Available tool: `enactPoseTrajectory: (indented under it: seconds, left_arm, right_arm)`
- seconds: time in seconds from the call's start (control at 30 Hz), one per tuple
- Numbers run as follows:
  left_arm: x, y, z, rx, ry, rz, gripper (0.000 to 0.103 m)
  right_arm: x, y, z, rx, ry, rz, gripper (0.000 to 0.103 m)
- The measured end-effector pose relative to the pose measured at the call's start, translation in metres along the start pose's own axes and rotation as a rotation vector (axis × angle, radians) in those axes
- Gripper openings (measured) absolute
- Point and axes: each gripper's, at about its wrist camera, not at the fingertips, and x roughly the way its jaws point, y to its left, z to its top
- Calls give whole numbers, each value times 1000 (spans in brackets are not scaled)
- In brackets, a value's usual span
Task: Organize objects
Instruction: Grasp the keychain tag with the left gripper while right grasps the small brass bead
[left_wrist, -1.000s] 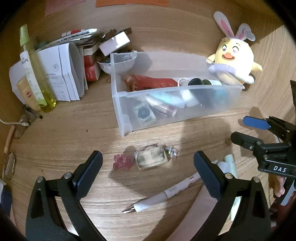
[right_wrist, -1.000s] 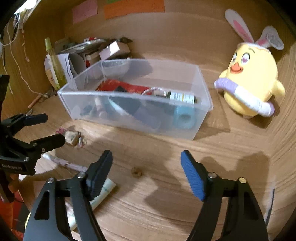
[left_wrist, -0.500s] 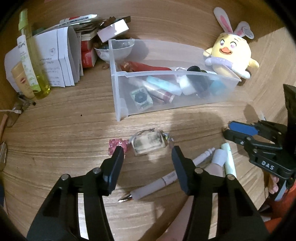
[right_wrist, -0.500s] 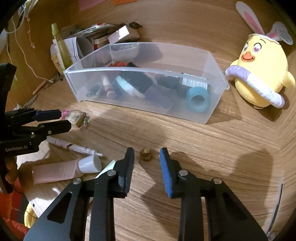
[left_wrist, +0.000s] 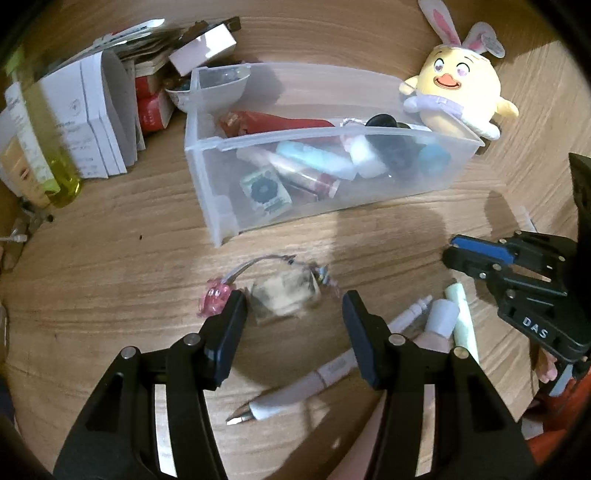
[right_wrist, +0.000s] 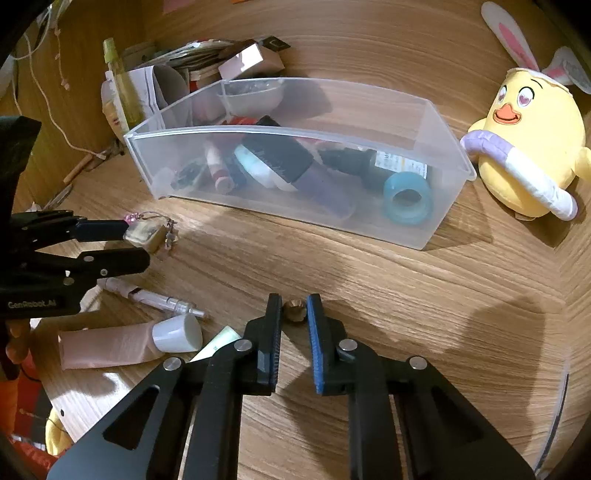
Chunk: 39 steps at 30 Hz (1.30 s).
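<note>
A small cube-shaped keychain charm (left_wrist: 284, 299) with a pink bead (left_wrist: 214, 301) lies on the wooden table. My left gripper (left_wrist: 294, 301) is open around it: the left finger touches it and a gap shows at the right finger. The right wrist view shows the charm (right_wrist: 146, 236) at the left gripper's (right_wrist: 138, 243) tips. My right gripper (right_wrist: 294, 314) is shut on a small brown knob (right_wrist: 294, 310) that rests on the table. The left wrist view shows the right gripper (left_wrist: 452, 251) at the right. A clear plastic bin (left_wrist: 332, 136) (right_wrist: 295, 131) holds several cosmetics and a blue tape roll.
Between the grippers lie a white pen (left_wrist: 306, 387) (right_wrist: 155, 297), a pink tube with a white cap (right_wrist: 110, 349) and a pale green stick (left_wrist: 463, 321). A yellow plush chick (right_wrist: 524, 147) sits right of the bin. Papers, boxes and a yellow bottle (left_wrist: 55, 147) crowd the back left.
Both grippers narrowed from wide open. The left one slid forward around the keychain charm, which turned a little. The right one came down and shut on the brown knob.
</note>
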Motion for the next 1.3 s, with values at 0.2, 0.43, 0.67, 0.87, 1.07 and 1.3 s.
enactPoseTrajectory:
  seconds: [0.2, 0.43, 0.67, 0.87, 1.07, 1.3]
  left_arm:
    - [4, 0, 3, 8, -24, 30, 41]
    - [-2, 4, -3, -22, -29, 18, 41]
    - [-23, 6, 0, -47, -103, 16, 41]
    - [-45, 5, 11, -37, -188, 16, 41]
    - [-62, 4, 22, -42, -257, 19, 41]
    - [-74, 2, 36, -43, -317, 39, 41]
  right_arm:
    - [-3, -2, -1, 9, -18, 0, 12]
    - [-14, -6, 0, 33, -54, 8, 12]
    - [-19, -10, 2, 61, -74, 4, 12]
    - [-34, -14, 11, 73, -121, -1, 12]
    - [-51, -18, 21, 79, -183, -12, 12]
    - [-66, -22, 36, 65, -246, -40, 12]
